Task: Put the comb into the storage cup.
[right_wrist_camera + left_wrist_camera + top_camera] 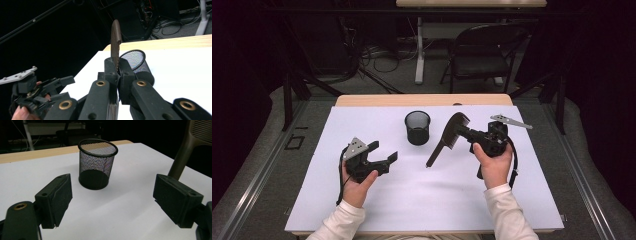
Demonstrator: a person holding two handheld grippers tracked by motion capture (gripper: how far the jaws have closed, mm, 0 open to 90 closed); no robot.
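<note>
High view: white table [422,200], dark room; right gripper [468,133] clamps the brown comb [447,137], slanting from far edge toward near-left; left gripper [383,152] gapes.

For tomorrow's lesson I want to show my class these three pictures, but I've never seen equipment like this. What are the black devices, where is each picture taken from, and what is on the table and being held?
There is no robot here. A person holds hand-operated tongs, one in each hand. The high view looks down on the table, which is covered in white, from above the person's side. The other two pictures come from small cameras riding on each tool, looking along its two black jaws.

On the table stands an empty black mesh cup. The left tongs are open and hold nothing; their camera looks across the white surface at the cup. The right tongs are shut on a dark brown comb, gripped near its toothed end, with its handle slanting down toward the table. In the right gripper view the comb stands up between the jaws, with the cup behind it.
</note>
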